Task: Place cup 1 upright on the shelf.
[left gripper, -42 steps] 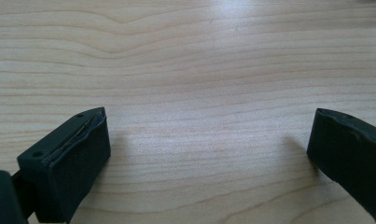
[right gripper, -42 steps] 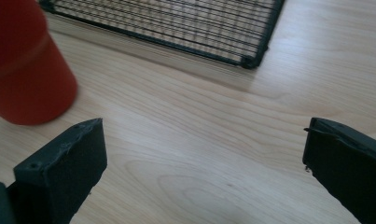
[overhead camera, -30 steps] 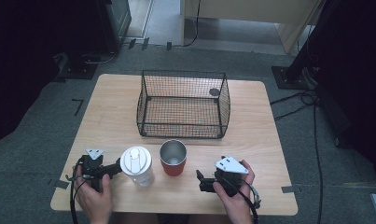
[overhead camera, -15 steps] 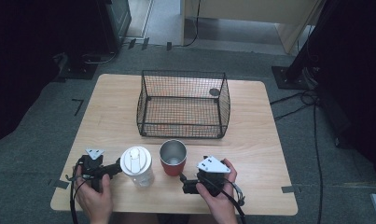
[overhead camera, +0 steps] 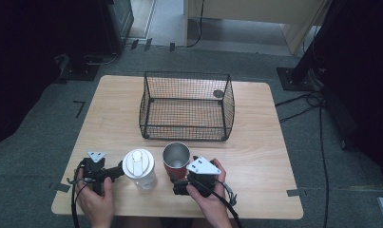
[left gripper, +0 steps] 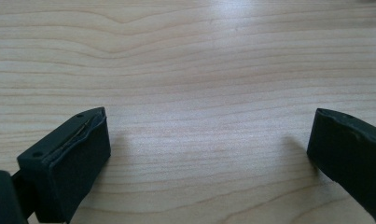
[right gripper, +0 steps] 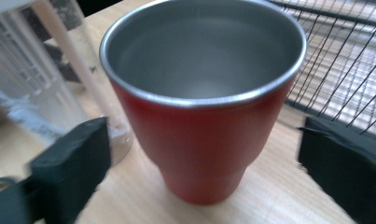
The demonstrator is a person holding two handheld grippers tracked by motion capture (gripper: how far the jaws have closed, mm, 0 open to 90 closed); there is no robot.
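A red cup (overhead camera: 176,160) with a bare steel inside stands near the table's front edge, and a clear bottle (overhead camera: 139,169) with a white lid is just to its left. My right gripper (overhead camera: 180,183) is low at the cup's front right side. In the right gripper view the cup (right gripper: 202,140) stands upright between the two open jaws of the right gripper (right gripper: 204,156), apart from both. My left gripper (overhead camera: 115,172) lies left of the bottle and points at it. In its own view the left gripper (left gripper: 209,149) is open over bare wood.
A black wire basket (overhead camera: 186,107) stands open-topped in the middle of the wooden table (overhead camera: 260,142), just behind the cup, with a small dark round thing (overhead camera: 218,93) at its far right corner. Its mesh (right gripper: 344,60) is close behind the cup. Cables trail off the front edge.
My right gripper has moved left along the front edge, from the table's right part up to the red cup. The left gripper, bottle and cup have stayed put.
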